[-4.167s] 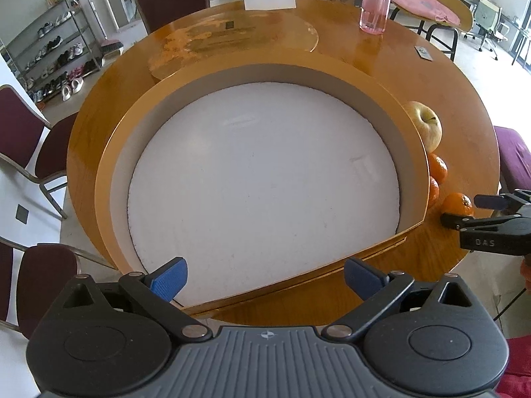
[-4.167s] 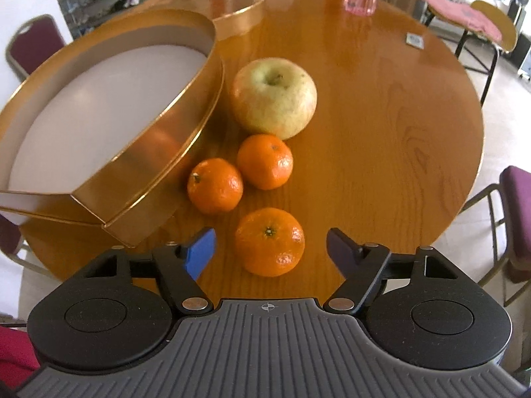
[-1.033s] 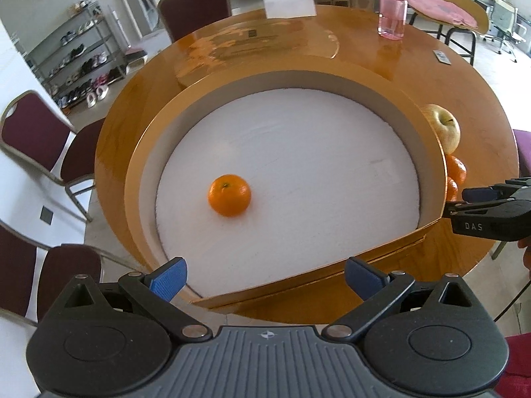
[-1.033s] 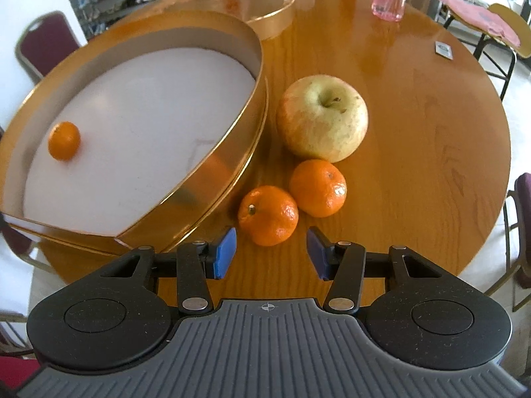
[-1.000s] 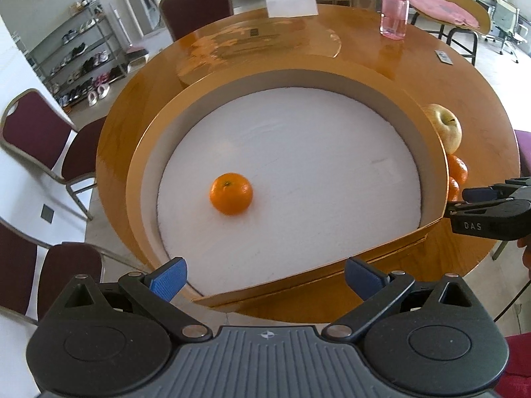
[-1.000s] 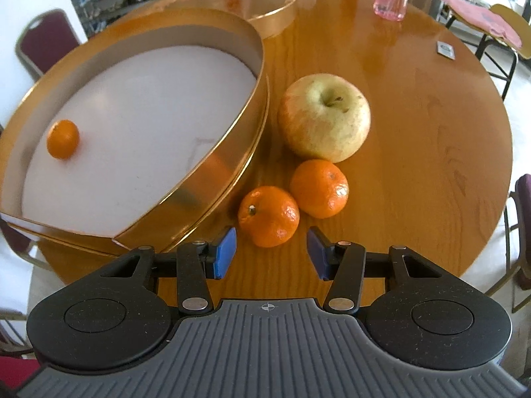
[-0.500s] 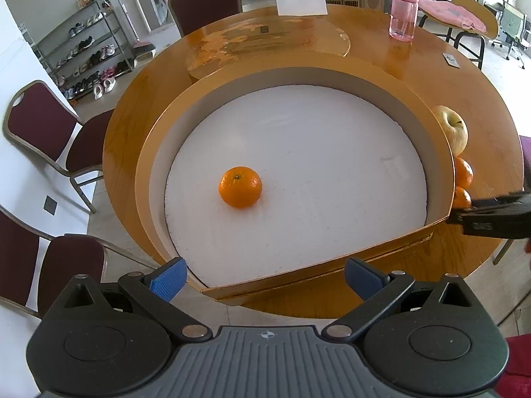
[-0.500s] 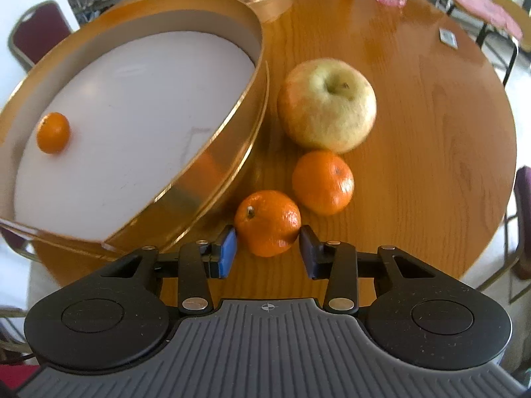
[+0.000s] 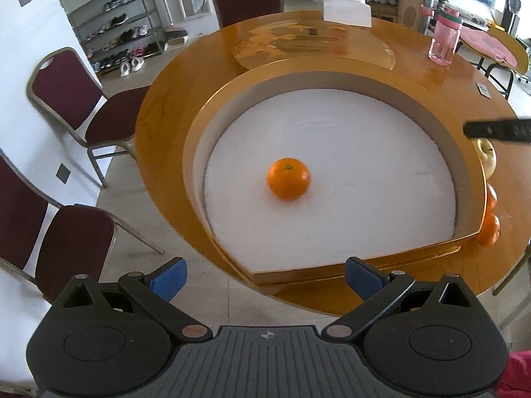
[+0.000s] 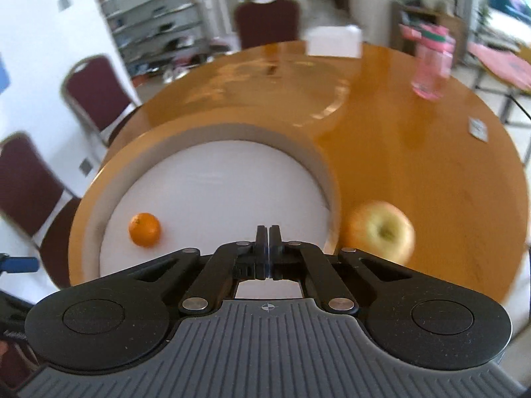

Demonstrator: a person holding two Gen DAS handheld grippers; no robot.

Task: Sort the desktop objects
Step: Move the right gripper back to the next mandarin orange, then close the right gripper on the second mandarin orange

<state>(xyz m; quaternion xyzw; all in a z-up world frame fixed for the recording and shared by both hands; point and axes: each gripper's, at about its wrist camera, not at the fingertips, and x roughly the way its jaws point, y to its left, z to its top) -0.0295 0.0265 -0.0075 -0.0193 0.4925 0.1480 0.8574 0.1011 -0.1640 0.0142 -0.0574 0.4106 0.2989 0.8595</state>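
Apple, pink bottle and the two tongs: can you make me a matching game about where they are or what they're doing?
Things:
1. apple
2. pink bottle
3. left tongs
4. right tongs

Places or states:
A. shut, holding nothing
B. standing at the far side of the table
C. wide open
D. on the table, just outside the wall of the tray

Pairs: 1-D, 2-B, 3-C, 4-A.

No legible text – labels, signs unreadable.
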